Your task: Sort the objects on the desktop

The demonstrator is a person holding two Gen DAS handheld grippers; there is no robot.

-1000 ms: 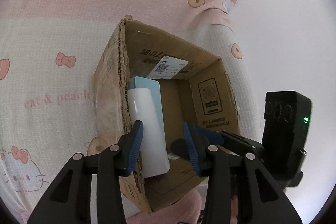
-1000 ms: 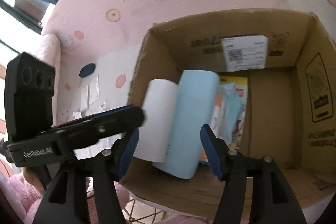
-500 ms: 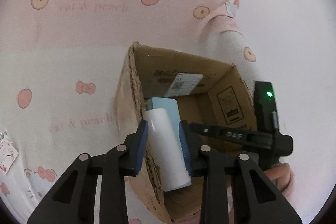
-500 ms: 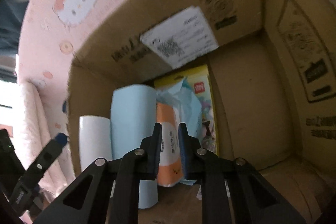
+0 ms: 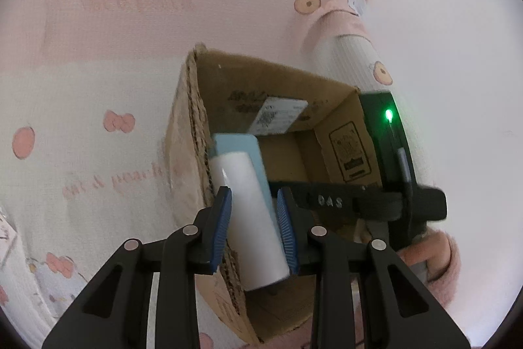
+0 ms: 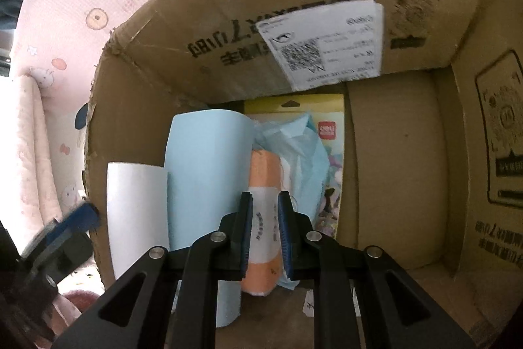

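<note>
Desktop objects are standing packed inside a cardboard box (image 6: 408, 179) as the left gripper (image 5: 255, 224) is clamping a white roll (image 5: 248, 218) and the right gripper (image 6: 264, 234) is pinching an orange pack (image 6: 263, 185). Lifting either could be dragging the touching blue roll (image 6: 202, 179) over, or snagging the box wall.

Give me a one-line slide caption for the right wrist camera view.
Right claw shut on an orange roll beside a blue roll inside the cardboard box.
</note>
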